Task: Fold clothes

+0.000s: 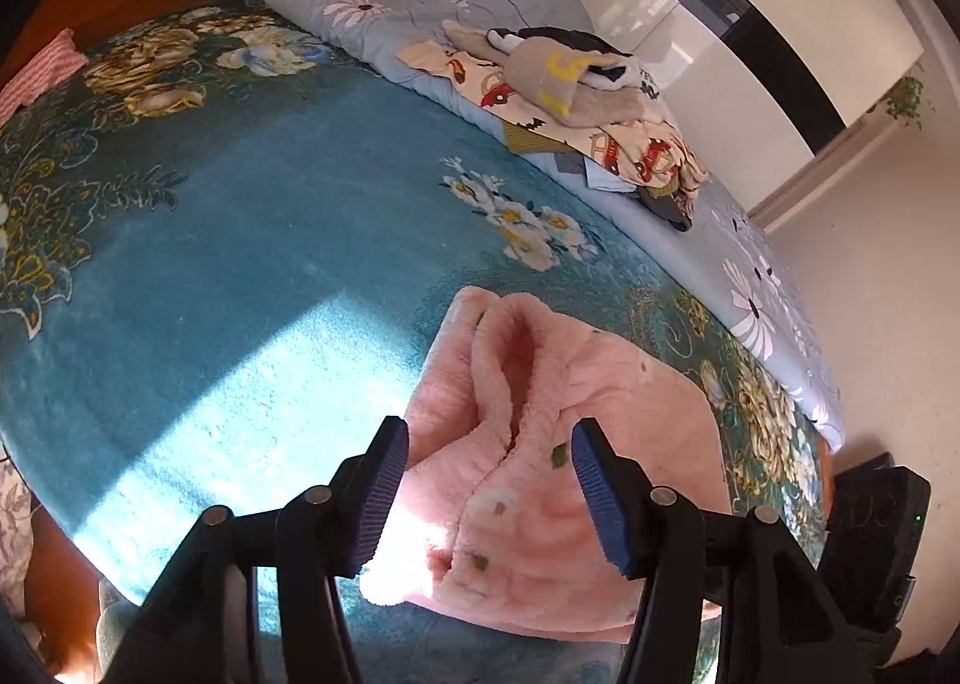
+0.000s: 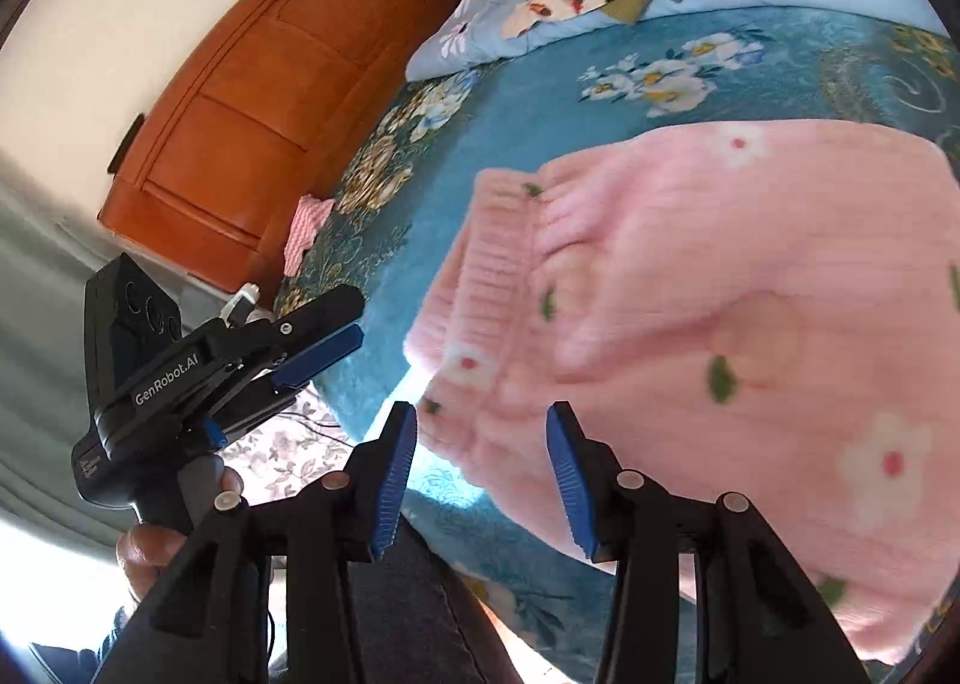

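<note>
— Garment position? Where is the pink fleece garment (image 1: 576, 480) found?

— It is laid on the teal floral blanket (image 1: 240, 276) at the near edge of the bed, with its ribbed hem (image 2: 498, 270) turned toward the orange wooden headboard (image 2: 252, 102). (Small flowers and green leaves are printed on it.)

— How is the left gripper (image 1: 489, 495) held?

— It is pointed forward over the garment, jaws spread apart, nothing pinched between the blue pads (image 1: 384, 498). In the right wrist view it is seen from the side, off the bed's edge, its handle wrapped by a hand (image 2: 156, 540).

— And the right gripper (image 2: 483, 480)?

— It is aimed down at the garment's hem corner, jaws likewise parted; contact with the fleece cannot be told.

— What else is seen?

— A heap of unfolded clothes (image 1: 576, 102) is piled on a daisy-print quilt (image 1: 432, 6) well beyond the garment.
</note>
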The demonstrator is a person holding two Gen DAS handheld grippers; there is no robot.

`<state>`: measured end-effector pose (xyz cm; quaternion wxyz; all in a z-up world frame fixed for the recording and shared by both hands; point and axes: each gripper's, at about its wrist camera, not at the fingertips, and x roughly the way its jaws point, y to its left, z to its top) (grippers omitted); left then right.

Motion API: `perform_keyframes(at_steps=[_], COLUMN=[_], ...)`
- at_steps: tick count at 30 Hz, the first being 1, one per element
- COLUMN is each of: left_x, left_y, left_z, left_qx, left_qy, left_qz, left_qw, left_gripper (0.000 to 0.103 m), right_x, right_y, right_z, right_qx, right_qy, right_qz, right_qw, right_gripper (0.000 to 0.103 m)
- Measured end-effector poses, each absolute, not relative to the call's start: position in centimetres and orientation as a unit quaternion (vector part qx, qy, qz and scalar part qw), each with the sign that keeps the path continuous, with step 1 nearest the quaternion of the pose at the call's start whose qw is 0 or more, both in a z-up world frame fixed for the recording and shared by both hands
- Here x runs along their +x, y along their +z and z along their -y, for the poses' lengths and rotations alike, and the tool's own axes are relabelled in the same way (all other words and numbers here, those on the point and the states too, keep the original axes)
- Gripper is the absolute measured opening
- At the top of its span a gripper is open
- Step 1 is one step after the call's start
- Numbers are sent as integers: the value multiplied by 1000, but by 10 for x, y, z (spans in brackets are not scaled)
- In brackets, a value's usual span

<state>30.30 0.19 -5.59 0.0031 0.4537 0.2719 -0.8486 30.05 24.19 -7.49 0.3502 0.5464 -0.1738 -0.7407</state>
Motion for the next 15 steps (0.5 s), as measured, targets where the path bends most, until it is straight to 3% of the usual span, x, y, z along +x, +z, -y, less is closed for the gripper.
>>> perform_keyframes(at_steps=[6,8,10,15], left_x=[285,284,278,277], left_y=[-79,-80,-89,-120], left_z=[-29,-37,-39,-14], left_qx=[485,496,522,550], left_qy=[-837,-843,-837,-814], left_qz=[-252,-209,-158,-172], left_qw=[-17,3,45,78], left_gripper=[61,61,53,56], right_x=[301,303,304,300], right_y=[-68,-72,-75,-73], right_z=[-324,-341,-351,-361], right_qx=[533,535,535,527], right_qy=[-785,-784,-784,-794], right_qz=[187,206,217,211], right_qw=[255,237,228,219], right_gripper=[47,47,47,46])
